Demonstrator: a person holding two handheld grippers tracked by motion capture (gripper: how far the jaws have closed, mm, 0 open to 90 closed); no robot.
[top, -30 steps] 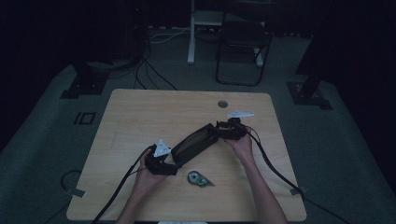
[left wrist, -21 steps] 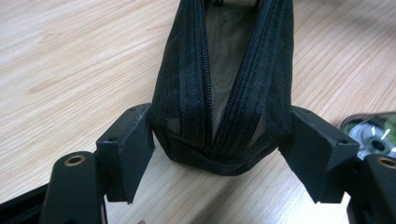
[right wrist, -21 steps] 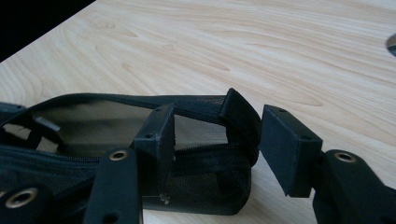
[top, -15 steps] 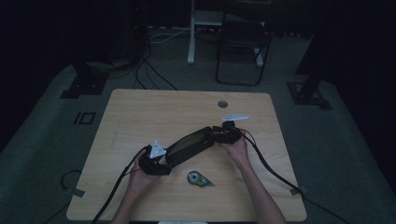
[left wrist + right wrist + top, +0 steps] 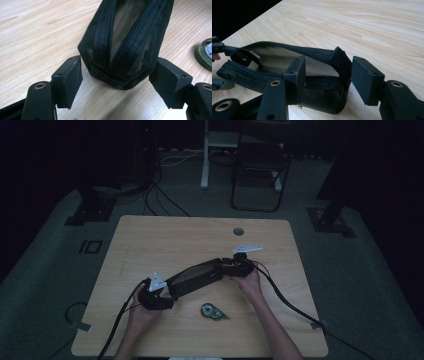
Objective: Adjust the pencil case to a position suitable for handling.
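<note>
A long black zippered pouch (image 5: 197, 276) lies slantwise on the tabletop (image 5: 150, 240), stretched between both grippers. The left gripper (image 5: 116, 85) stands spread around its near end; the right gripper (image 5: 327, 75) stands spread around the far end, neither clamping.

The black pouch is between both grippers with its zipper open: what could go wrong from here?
1. Both grippers stand open around the ends of the black pouch: the left gripper and the right gripper do not clamp it, so a lift might leave it behind.
2. The soft mesh may fold, and a closing jaw could catch the zipper.
3. The tape dispenser lies close; dragging the pouch could push it.
</note>
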